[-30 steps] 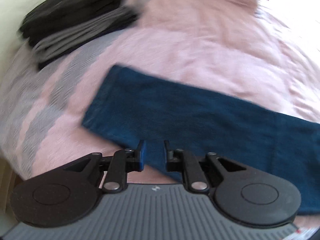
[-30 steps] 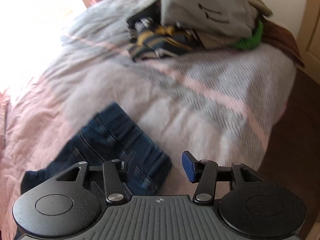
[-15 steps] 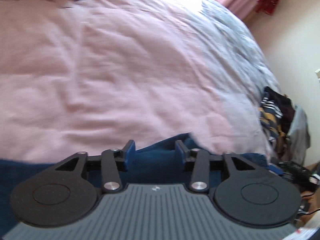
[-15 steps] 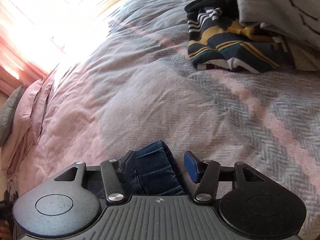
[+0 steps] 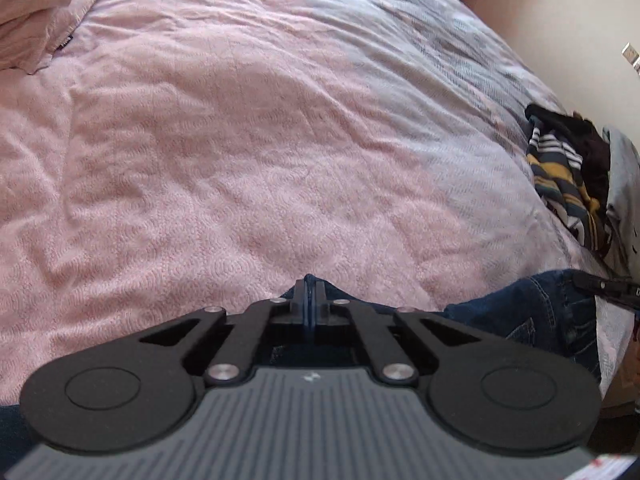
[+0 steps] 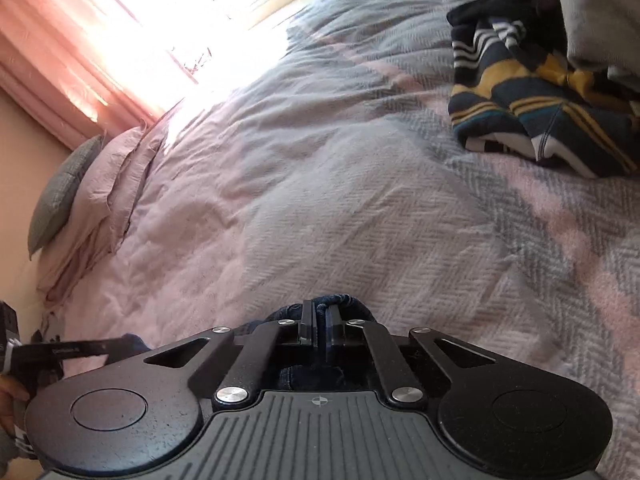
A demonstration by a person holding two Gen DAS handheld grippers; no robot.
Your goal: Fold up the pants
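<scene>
both claws — left claw [image 5: 309, 300], right claw [image 6: 320, 326] — pinch the jeans [image 5: 532, 312] edge; bedspread [image 5: 240, 140] ahead lies bare.

Each gripper, left gripper [image 5: 309, 300] and right gripper [image 6: 320, 326], is showing matte black linkage arms, silver pivot screws, round black discs and a ribbed grey base.
</scene>
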